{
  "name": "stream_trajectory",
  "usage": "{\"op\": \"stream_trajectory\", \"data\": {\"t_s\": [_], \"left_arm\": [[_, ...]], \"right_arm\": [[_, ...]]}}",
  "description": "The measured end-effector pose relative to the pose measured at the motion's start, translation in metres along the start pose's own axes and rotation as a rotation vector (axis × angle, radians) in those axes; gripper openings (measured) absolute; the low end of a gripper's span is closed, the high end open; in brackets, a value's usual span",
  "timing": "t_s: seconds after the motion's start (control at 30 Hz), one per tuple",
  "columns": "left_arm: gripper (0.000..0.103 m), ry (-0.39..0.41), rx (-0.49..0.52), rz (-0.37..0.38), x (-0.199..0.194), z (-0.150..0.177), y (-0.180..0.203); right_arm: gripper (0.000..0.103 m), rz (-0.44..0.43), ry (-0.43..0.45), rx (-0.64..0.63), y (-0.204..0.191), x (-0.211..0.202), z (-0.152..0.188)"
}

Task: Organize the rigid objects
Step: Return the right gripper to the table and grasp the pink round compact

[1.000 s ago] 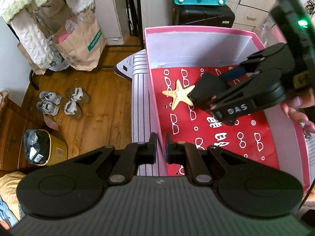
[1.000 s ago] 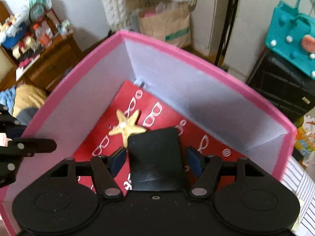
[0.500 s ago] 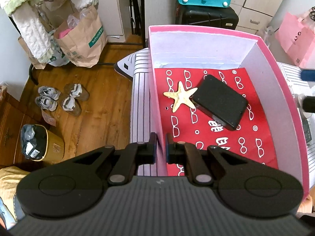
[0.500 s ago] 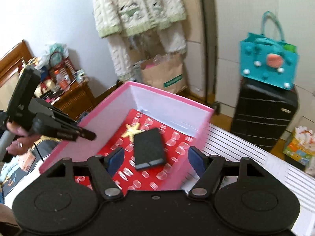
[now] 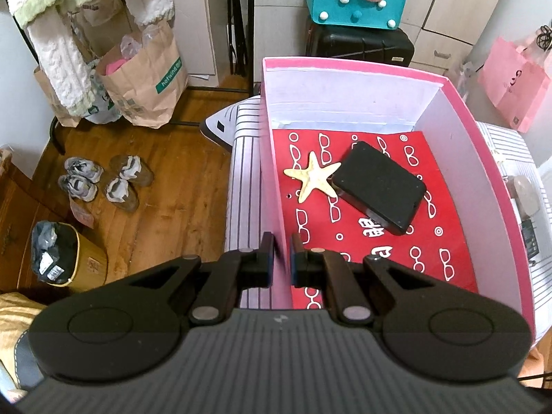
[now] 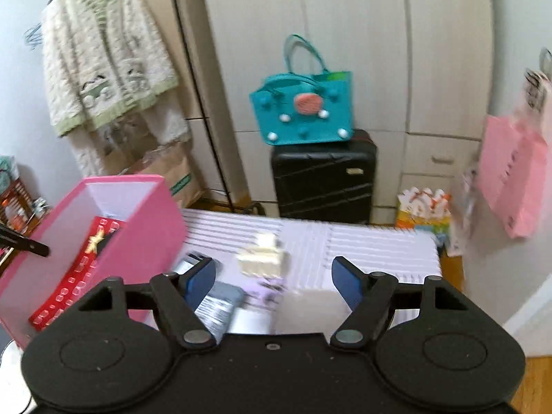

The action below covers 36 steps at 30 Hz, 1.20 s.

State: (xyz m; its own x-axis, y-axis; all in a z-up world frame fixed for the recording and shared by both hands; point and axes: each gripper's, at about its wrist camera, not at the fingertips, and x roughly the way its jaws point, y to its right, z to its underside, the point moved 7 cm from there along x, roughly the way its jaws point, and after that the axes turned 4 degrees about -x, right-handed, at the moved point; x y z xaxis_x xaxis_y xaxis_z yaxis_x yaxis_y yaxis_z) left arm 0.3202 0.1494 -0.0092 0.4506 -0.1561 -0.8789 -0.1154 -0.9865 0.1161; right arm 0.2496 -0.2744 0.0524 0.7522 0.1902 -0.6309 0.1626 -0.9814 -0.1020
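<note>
Gripping: left gripper (image 5: 282, 253) pinches the near wall of the pink box (image 5: 270, 158), jaws nearly shut on it
Right gripper (image 6: 274, 277): jaws wide and empty, above the striped table (image 6: 362, 245)
Box contents: starfish (image 5: 313, 176) touching the black case (image 5: 377, 186) on the red lining
Table items: blurred, beside the box

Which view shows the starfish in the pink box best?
The left wrist view: the starfish lies sharp and whole on the red liner, touching the black case. The right wrist view shows only a small, blurred glimpse over the box wall.
</note>
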Motion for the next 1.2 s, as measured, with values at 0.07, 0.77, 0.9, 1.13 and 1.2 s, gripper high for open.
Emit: {"op": "stream_trajectory", "data": {"t_s": [0.07, 0.77, 0.9, 1.13, 1.2], "left_arm": [[0.008, 0.004, -0.002, -0.002, 0.000, 0.000, 0.001], [0.008, 0.006, -0.013, -0.024, -0.002, 0.002, 0.001], [0.008, 0.008, -0.011, -0.032, -0.002, 0.002, 0.002], [0.008, 0.008, -0.016, -0.035, -0.002, 0.003, 0.003], [0.008, 0.008, -0.016, -0.033, -0.002, 0.003, 0.003]], "right_arm": [[0.079, 0.017, -0.007, 0.016, 0.011, 0.005, 0.014], [0.082, 0.004, -0.050, -0.155, 0.019, 0.078, 0.089], [0.083, 0.010, -0.014, -0.141, 0.020, 0.080, 0.088], [0.079, 0.015, 0.014, -0.141, 0.019, 0.076, 0.085], [0.079, 0.020, 0.033, -0.126, 0.019, 0.072, 0.083]]}}
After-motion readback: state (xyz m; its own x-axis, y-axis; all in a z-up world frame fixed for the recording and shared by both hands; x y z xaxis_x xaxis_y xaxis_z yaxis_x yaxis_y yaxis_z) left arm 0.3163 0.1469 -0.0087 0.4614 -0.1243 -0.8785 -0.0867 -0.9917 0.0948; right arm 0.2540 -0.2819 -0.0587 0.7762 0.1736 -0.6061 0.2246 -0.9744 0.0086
